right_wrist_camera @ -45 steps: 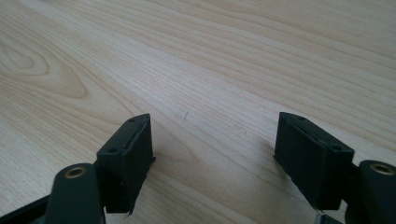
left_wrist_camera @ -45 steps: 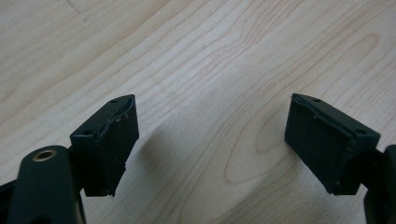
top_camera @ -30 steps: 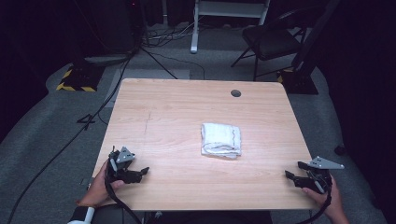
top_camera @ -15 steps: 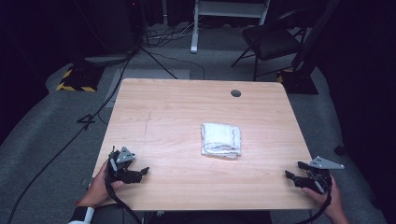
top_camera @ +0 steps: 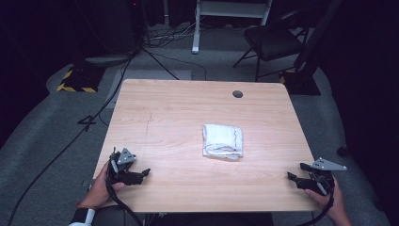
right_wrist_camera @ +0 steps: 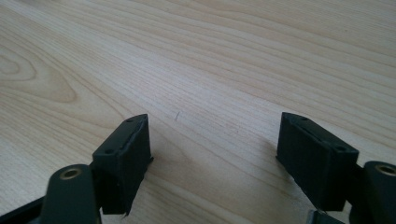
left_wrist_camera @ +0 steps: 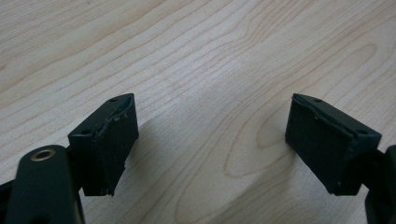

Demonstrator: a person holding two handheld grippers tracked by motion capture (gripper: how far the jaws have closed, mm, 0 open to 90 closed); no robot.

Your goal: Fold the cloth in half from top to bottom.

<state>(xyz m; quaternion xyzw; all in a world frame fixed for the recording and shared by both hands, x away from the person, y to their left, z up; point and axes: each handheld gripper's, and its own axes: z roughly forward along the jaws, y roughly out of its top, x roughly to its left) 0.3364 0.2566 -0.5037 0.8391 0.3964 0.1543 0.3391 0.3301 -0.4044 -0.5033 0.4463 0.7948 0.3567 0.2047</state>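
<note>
Nothing has shifted since the earlier frames: my left gripper (top_camera: 143,173) and right gripper (top_camera: 292,177) rest at the near corners of the pale wooden table (top_camera: 179,113), jaws spread wide with bare wood between them, holding nothing. Between them and a little farther off, right of centre, lies the folded white cloth towel (top_camera: 223,141), well apart from both. I judge it light, soft and floppy, unlikely to slip; I would pinch a folded edge or corner. No containers are on the table.
</note>
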